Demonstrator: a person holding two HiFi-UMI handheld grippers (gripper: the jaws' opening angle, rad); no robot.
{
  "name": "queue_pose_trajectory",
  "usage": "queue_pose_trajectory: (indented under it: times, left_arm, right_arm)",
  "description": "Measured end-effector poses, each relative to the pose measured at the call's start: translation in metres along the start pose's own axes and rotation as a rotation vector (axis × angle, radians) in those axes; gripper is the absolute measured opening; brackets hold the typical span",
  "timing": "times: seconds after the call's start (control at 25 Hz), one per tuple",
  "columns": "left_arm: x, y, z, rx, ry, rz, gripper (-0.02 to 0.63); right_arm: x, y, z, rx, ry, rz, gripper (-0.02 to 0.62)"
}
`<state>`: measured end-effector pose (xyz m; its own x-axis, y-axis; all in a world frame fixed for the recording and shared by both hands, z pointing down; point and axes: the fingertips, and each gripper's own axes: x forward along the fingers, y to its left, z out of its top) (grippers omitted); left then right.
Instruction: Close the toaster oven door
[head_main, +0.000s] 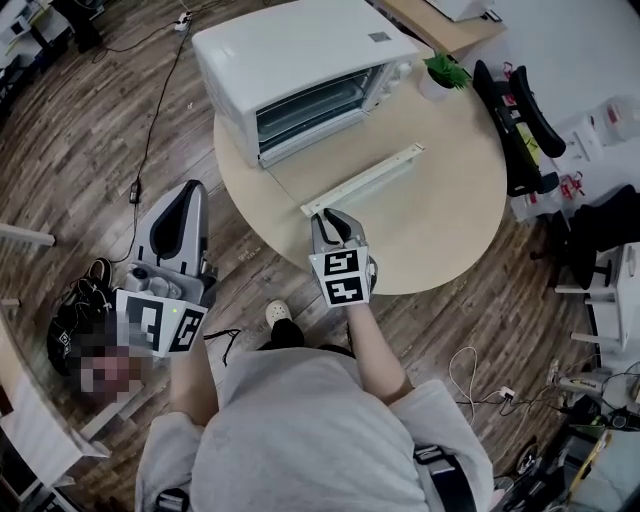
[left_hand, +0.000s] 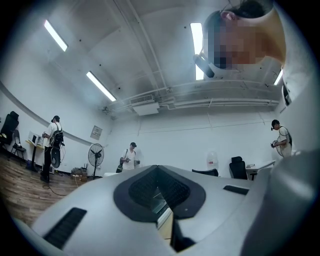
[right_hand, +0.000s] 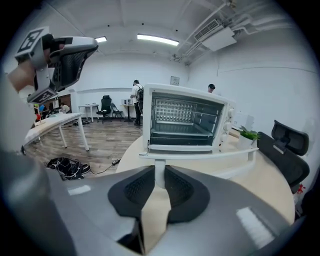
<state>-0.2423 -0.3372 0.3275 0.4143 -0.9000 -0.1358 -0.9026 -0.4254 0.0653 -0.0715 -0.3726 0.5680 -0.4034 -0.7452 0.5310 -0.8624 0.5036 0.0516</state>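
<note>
The white toaster oven stands at the far side of the round table. Its glass door lies open and flat toward me, with the long white handle along the front edge. My right gripper is at the handle's left end. In the right gripper view the handle's white post fills the narrow gap between the pads, and the oven's empty rack shows behind it. My left gripper is held off the table to the left, pointing up, jaws together and empty.
A small potted plant sits right of the oven. Black office chairs stand by the table's right edge. Cables and a power brick cross the wooden floor, with shoes at the left. Several people and a fan stand far off.
</note>
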Motion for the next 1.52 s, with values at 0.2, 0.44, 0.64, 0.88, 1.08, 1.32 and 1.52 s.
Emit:
queue_pose_trajectory:
  times: [0.2,0.44,0.64,0.88,1.08,1.32,1.52]
  left_arm:
    - [-0.002,0.001,0.006,0.003,-0.017,0.009,0.006]
    - [-0.006,0.006,0.011,0.008,-0.029,0.029,0.006]
    - [-0.010,0.010,0.016,0.010,-0.044,0.041,0.006]
    - [-0.012,0.013,0.020,0.007,-0.053,0.046,0.006]
    - [-0.012,0.017,0.021,0.005,-0.060,0.054,0.006]
    - [-0.013,0.019,0.026,0.010,-0.069,0.062,0.006]
    - [-0.017,0.023,0.028,0.012,-0.077,0.076,0.006]
  right_arm:
    - [-0.002,-0.001,0.024,-0.032,0.005,-0.002,0.074]
    - [-0.001,0.000,0.049,-0.068,-0.015,0.002,0.074]
    - [0.002,0.002,0.078,-0.106,-0.043,-0.003,0.074]
    - [0.009,0.003,0.107,-0.142,-0.066,0.000,0.074]
    - [0.017,0.004,0.126,-0.165,-0.079,0.016,0.074]
    - [0.026,0.006,0.148,-0.179,-0.094,0.035,0.074]
    - [0.035,0.007,0.162,-0.190,-0.101,0.043,0.074]
